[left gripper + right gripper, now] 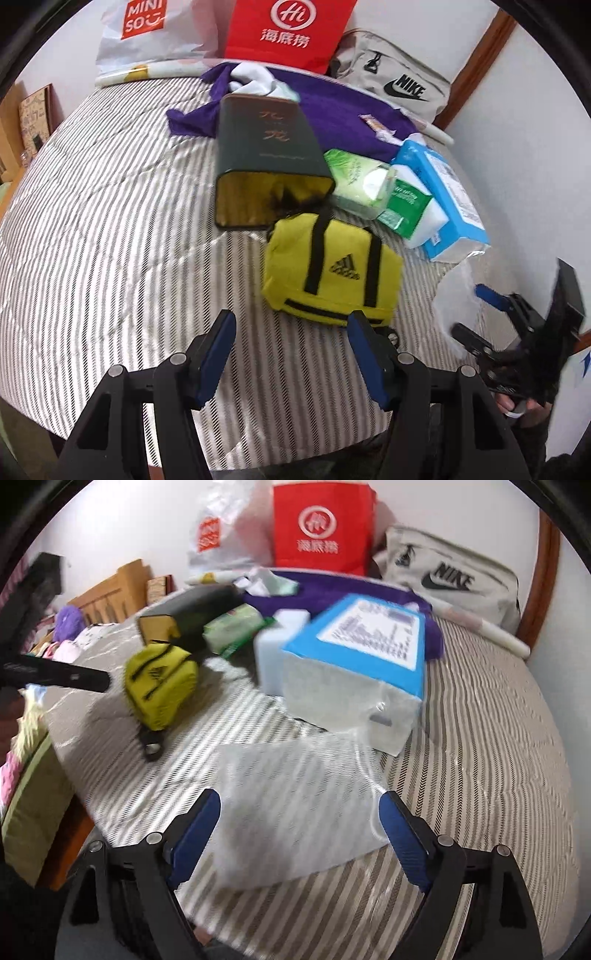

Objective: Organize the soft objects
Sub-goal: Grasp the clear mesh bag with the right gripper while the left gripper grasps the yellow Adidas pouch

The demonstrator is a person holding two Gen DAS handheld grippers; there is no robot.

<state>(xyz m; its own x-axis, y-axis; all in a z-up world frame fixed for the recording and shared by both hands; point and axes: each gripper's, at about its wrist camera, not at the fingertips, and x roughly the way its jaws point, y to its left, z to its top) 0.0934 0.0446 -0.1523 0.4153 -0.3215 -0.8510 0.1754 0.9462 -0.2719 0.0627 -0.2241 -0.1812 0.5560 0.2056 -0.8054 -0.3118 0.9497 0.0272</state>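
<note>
My left gripper [291,321] hangs open over the striped bed cover [110,221], with nothing between its fingers. A small yellow bag with black handles [332,266] lies just beyond its right finger. My right gripper [299,799] stands open and wide. A thin translucent white sheet [295,812] lies flat on the cover between its fingers, and the pads do not press on it. In the left wrist view the right gripper [471,314] shows at the right edge with that sheet [458,291] by it. A blue-and-white tissue pack [354,653] sits just beyond the sheet.
A dark green box [266,155] lies on its side with its open end toward me. Green tissue packs [354,177], a purple cloth [332,110], a grey Nike bag [399,81], a red paper bag [288,29] and a white plastic bag [144,33] crowd the far side. The wall runs along the right.
</note>
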